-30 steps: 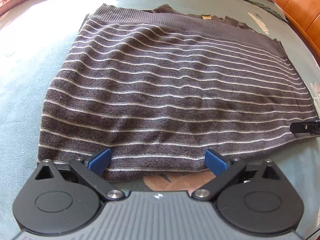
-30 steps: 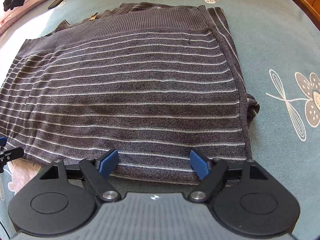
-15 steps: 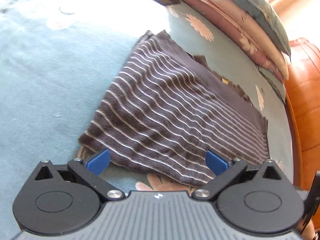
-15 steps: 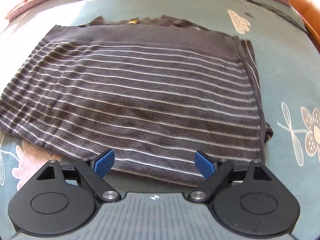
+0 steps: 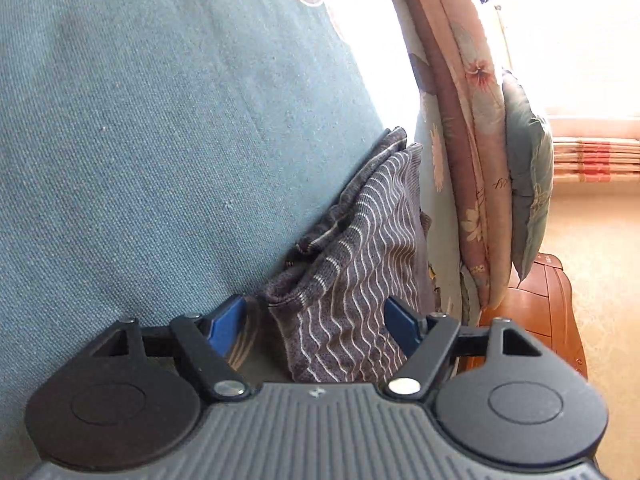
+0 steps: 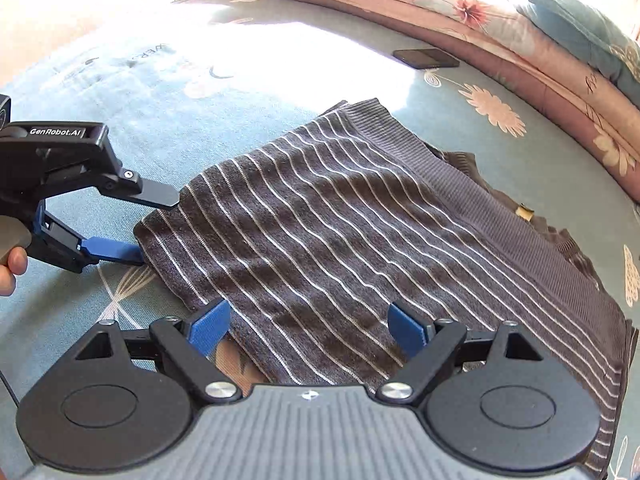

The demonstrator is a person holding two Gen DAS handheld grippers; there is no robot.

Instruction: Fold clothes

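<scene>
A folded grey sweater with thin white stripes lies flat on the teal bedsheet. My left gripper is turned on its side at the sweater's near left corner, open, one finger above the fabric edge and the blue pad low beside it. In the left wrist view that corner of the sweater sits between the spread fingers of the left gripper. My right gripper is open over the sweater's near edge, with nothing pinched.
A dark phone lies on the sheet behind the sweater. Folded floral quilts and a teal pillow line the back. A wooden bed frame stands at the right. A hand holds the left gripper.
The left gripper has swung round to the sweater's left corner and rolled onto its side. The right gripper's view has turned left, and the sweater lies as before.
</scene>
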